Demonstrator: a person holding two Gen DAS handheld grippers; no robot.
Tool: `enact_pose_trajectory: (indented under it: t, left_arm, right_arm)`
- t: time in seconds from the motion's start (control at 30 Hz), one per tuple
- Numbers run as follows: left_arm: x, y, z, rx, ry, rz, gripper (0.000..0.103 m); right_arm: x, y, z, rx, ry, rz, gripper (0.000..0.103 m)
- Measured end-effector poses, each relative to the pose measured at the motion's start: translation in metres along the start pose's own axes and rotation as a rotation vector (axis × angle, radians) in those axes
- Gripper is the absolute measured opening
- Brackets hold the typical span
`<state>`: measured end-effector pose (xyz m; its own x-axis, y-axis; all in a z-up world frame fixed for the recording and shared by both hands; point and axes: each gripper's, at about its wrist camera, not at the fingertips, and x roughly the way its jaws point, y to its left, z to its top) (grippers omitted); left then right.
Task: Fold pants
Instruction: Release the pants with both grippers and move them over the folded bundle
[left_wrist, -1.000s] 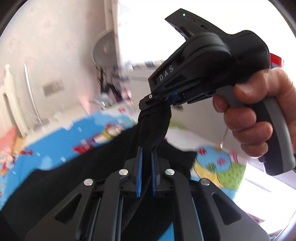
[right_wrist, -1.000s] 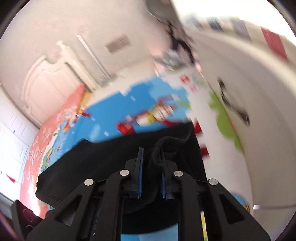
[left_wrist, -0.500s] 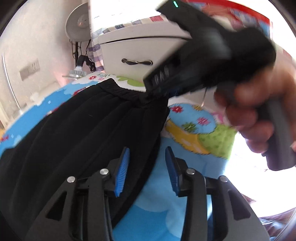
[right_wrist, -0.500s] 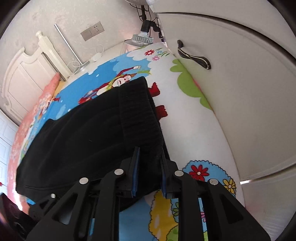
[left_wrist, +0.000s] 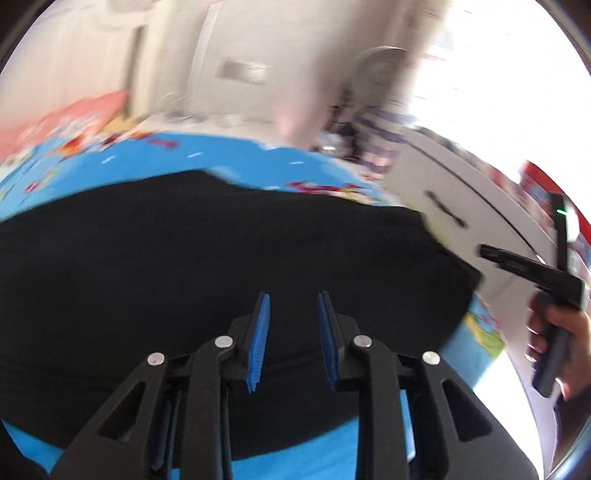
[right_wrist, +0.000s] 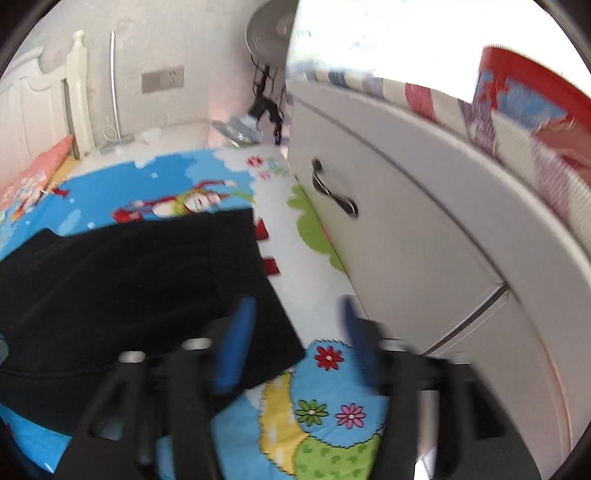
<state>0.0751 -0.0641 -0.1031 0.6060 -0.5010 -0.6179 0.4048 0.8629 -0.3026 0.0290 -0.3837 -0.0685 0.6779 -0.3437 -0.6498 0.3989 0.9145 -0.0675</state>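
Note:
The black pants (left_wrist: 221, 266) lie folded flat on the colourful play mat (left_wrist: 221, 155). They also show in the right wrist view (right_wrist: 129, 280), with the waistband toward the cabinet. My left gripper (left_wrist: 291, 310) is open and empty just above the pants' middle. My right gripper (right_wrist: 295, 317) is open and empty, blurred, over the pants' right edge and the mat (right_wrist: 325, 402). The right gripper also shows in the left wrist view (left_wrist: 487, 253), held by a hand at the far right.
A white cabinet (right_wrist: 424, 229) with a metal handle (right_wrist: 332, 192) stands close on the right. A fan (right_wrist: 269, 33) and cables stand at the back wall. A white headboard (right_wrist: 40, 96) and a pink pillow (right_wrist: 44, 162) are at the left.
Both grippers let go of the pants and opened. The pants now lie flat on the mat. Both grippers pulled back, and the left one swung left over the pants.

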Motion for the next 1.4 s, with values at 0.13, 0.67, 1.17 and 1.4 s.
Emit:
enact_pose_trajectory:
  t: [0.13,0.67,1.17,1.4]
  left_arm:
    - [-0.015,0.066,0.005,-0.110,-0.021,0.169,0.020]
    - [-0.147,0.309,-0.015,-0.471,-0.126,0.519,0.019]
    - [-0.215,0.363,0.016,-0.245,-0.225,0.613,0.031]
    - [-0.145,0.427,0.029,-0.292,0.054,0.634,0.006]
  right_arm:
    - [-0.007,0.046,0.018,-0.113,-0.055,0.063,0.091]
    - [0.097,0.112,0.003,-0.142,0.152,-0.038,0.094]
    - [0.006,0.178,0.025,-0.029,-0.123,0.081,0.096]
    - [-0.048,0.350,0.010,-0.187,-0.130,0.518,0.096]
